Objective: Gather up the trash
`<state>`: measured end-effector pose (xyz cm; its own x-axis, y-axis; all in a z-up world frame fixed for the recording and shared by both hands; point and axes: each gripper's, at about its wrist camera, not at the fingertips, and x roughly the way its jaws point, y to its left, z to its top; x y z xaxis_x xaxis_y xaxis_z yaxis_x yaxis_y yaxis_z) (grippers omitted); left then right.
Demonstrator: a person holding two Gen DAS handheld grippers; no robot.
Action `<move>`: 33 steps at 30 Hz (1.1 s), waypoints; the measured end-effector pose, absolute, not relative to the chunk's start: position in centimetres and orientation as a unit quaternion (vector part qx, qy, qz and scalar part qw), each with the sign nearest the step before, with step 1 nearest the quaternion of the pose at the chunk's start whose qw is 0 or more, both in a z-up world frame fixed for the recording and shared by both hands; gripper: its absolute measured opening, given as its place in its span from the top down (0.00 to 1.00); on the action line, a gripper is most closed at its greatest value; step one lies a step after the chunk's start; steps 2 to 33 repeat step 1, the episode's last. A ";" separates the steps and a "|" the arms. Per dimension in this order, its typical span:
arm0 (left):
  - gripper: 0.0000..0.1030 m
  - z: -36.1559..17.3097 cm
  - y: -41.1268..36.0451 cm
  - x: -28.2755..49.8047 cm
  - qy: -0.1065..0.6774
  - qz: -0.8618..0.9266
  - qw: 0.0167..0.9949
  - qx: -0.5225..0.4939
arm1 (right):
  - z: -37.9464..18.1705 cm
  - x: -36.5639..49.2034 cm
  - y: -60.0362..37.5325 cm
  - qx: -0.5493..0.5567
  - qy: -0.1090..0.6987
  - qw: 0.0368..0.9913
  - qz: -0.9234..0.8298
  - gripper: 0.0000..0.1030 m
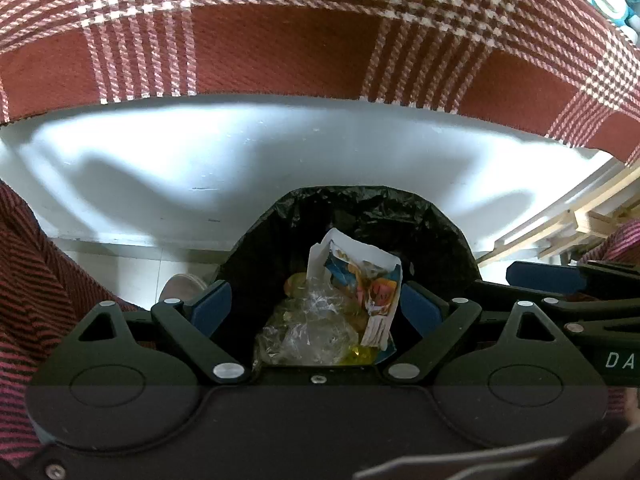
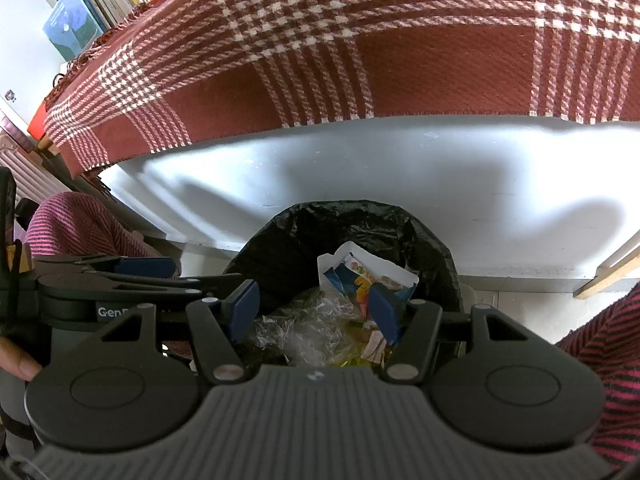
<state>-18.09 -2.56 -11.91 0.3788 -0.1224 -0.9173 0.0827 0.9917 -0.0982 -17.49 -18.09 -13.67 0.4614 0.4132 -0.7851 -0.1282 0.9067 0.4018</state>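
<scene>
I have both claws hanging wide and empty over the bin [image 1: 360, 216]: left claw [image 1: 316, 304], right claw [image 2: 316, 308]. The wrapper [image 1: 360, 280] and clear plastic [image 1: 308, 328] lie inside its black liner (nothing visible on the plaid cloth [image 2: 360, 60]). Collection looks finished, I'd judge.

One lined bin [image 1: 360, 216], one printed wrapper [image 1: 360, 284], one plaid cloth [image 1: 280, 40], two grippers [image 1: 316, 308]

Looks like someone's home: plaid blanket [image 2: 360, 40] draped over the desk, books [image 2: 112, 0] stacked behind, lined trash bin [image 2: 280, 236] underneath.
</scene>
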 end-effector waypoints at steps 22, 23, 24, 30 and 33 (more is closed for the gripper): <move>0.12 -11.9 -2.5 -18.1 0.554 -0.062 0.830 -0.018 | -13.7 -17.5 -18.1 0.145 0.494 0.842 0.160 0.29; 0.12 -11.9 -2.5 -18.1 0.554 -0.062 0.830 -0.018 | -13.7 -17.5 -18.1 0.145 0.494 0.842 0.160 0.29; 0.12 -11.9 -2.5 -18.1 0.554 -0.062 0.830 -0.018 | -13.7 -17.5 -18.1 0.145 0.494 0.842 0.160 0.29; 0.12 -11.9 -2.5 -18.1 0.554 -0.062 0.830 -0.018 | -13.7 -17.5 -18.1 0.145 0.494 0.842 0.160 0.29; 0.12 -11.9 -2.5 -18.1 0.554 -0.062 0.830 -0.018 | -13.7 -17.5 -18.1 0.145 0.494 0.842 0.160 0.29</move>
